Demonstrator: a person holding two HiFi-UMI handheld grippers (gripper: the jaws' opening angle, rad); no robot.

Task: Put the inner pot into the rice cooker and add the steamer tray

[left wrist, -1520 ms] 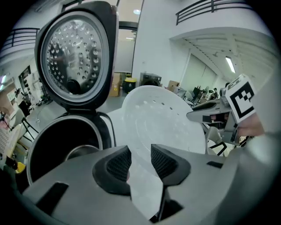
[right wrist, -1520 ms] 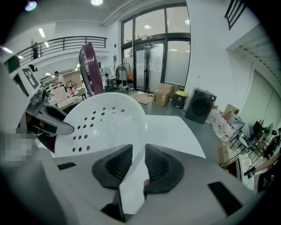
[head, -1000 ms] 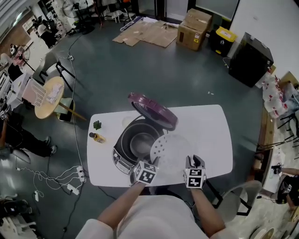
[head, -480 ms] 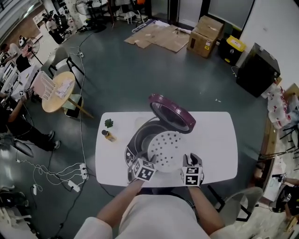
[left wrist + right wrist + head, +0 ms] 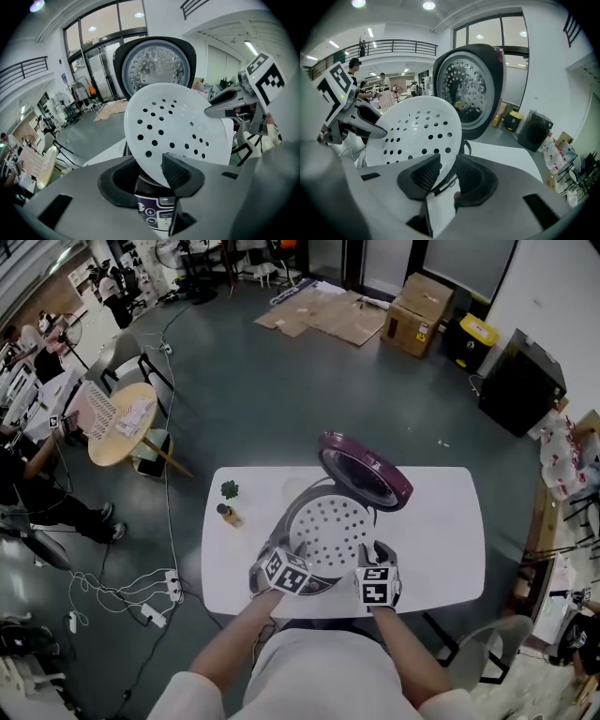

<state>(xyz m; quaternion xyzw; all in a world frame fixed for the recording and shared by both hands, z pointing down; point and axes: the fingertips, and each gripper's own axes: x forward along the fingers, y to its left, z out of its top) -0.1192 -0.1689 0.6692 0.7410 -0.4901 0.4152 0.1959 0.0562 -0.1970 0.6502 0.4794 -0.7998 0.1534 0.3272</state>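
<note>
Left gripper point(image 5: 300, 557) is clamped on the near-left rim of the perforated steamer tray point(image 5: 333, 526), which sits over the mouth of the rice cooker point(image 5: 289, 517) on the white table point(image 5: 436, 531). Right gripper point(image 5: 373, 554) clamps the tray's near-right rim.

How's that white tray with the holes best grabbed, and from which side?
By its thin rim, from the near edge, one gripper on each side. The steamer tray is a flat perforated disc with no handle showing, so only the edge fits between jaws. The left gripper and right gripper each clamp that rim now, holding it tilted over the open rice cooker.
</note>
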